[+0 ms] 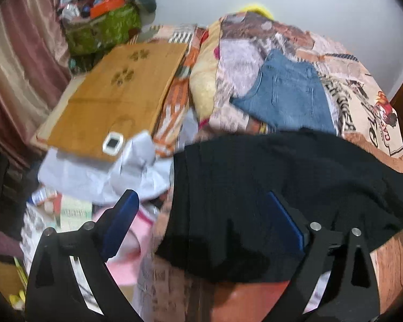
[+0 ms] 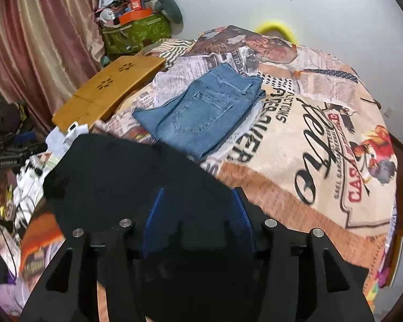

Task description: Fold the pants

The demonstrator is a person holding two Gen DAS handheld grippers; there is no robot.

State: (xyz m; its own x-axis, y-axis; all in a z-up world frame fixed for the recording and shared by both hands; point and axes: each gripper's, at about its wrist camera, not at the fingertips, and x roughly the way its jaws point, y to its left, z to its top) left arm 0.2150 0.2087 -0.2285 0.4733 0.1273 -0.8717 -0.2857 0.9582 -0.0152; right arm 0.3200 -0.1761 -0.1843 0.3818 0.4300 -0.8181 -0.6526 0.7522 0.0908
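Black pants point(image 1: 268, 187) lie spread on the bed near its front edge; they also show in the right wrist view point(image 2: 126, 177). My left gripper point(image 1: 201, 201) is open, its jaws wide apart, just above the pants' left part, with one blue pad point(image 1: 121, 220) off the cloth. My right gripper point(image 2: 198, 201) stands over the pants with black cloth between its blue pads point(image 2: 154, 214); the jaws are partly apart and I cannot tell whether they grip it. Folded blue jeans point(image 2: 201, 112) lie farther back on the bed, and show in the left wrist view point(image 1: 287, 96).
The printed bedspread point(image 2: 309, 134) covers the bed. A wooden lap table point(image 1: 115, 102) lies at the left with a small white device point(image 1: 112, 143) on it. A green bag point(image 2: 137, 33) piled with items stands at the back left by a curtain point(image 2: 40, 40). Clutter lies left of the bed.
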